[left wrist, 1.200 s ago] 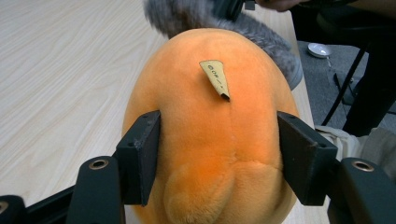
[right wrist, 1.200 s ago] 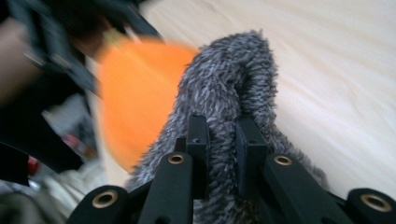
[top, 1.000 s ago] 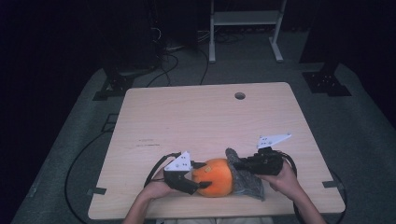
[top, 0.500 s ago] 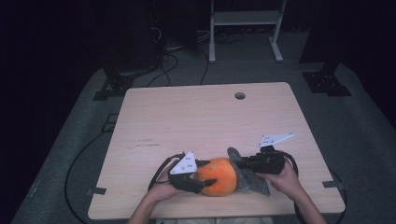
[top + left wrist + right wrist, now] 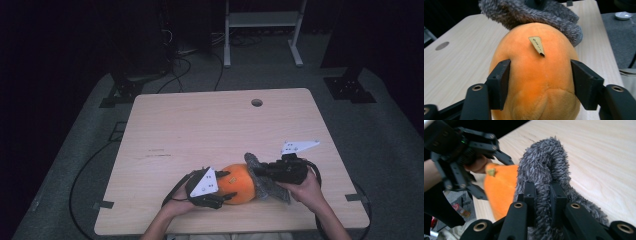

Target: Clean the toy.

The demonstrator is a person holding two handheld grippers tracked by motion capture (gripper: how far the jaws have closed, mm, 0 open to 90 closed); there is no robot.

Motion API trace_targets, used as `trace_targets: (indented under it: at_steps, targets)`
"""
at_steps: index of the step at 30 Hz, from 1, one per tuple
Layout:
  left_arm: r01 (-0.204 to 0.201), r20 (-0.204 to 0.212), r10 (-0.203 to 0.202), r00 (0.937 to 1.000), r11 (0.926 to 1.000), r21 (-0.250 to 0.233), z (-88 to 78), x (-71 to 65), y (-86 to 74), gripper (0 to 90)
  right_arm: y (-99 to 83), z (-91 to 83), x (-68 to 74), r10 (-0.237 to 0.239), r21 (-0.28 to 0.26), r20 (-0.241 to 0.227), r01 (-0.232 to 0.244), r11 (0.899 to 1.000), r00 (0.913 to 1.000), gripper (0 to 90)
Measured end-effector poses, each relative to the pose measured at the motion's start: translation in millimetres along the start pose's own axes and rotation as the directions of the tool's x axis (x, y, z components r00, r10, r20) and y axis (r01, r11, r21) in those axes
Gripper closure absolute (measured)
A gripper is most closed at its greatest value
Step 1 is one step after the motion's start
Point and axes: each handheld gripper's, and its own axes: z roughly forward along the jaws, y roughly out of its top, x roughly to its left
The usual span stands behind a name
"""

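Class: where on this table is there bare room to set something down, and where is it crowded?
The table is bare from the round hole back edge down to mid-board, and along its left side. It is crowded at the near edge, where both tools meet the orange plush and grey fuzzy cloth.

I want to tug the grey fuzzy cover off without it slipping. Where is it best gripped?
Grip the grey fuzzy cover at its loose rolled rim, coming from the side away from the orange plush ball. The rim stands up as a thin fold, where the right gripper already pinches it.
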Motion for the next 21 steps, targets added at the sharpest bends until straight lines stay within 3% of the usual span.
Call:
trace_targets:
  at_steps: [4,6,9,12,16,19,21]
  targets:
    - [0.112,0.000,-0.112,0.9937,0.9936,0.016,3.4,5.8,0.1,18.7,-12.3,2.9,-13.4,0.060,0.024,0.000,-0.060,0.998,0.9982,77.7]
    - [0.140,-0.002,-0.140,0.9902,0.9900,0.019,4.1,7.8,-0.2,18.0,-14.9,-0.3,-17.6,0.069,0.034,0.019,-0.069,0.997,0.9975,77.7]
    - [0.109,-0.007,-0.109,0.9940,0.9938,0.021,5.5,4.5,0.5,28.7,-19.0,-0.9,-22.0,0.078,0.056,0.045,-0.081,0.995,0.9959,77.7]
    - [0.081,-0.004,-0.081,0.9967,0.9962,0.032,5.3,2.3,0.8,33.2,-15.3,-4.4,-16.6,0.051,0.047,0.046,-0.053,0.997,0.9976,78.0]
    - [0.058,0.000,-0.058,0.9983,0.9979,0.029,5.5,0.7,1.1,33.9,0.3,-8.9,6.0,-0.008,-0.010,-0.031,0.008,1.000,0.9995,78.0]
    - [0.031,-0.002,-0.031,0.9995,0.9985,0.045,4.7,-0.1,1.3,33.5,8.7,-1.2,26.1,-0.095,0.011,-0.030,0.095,0.995,0.9950,77.4]
    - [0.039,-0.002,-0.039,0.9992,0.9982,0.044,3.2,1.4,-0.8,33.7,7.7,2.4,24.5,-0.090,0.020,-0.027,0.091,0.996,0.9955,77.3]
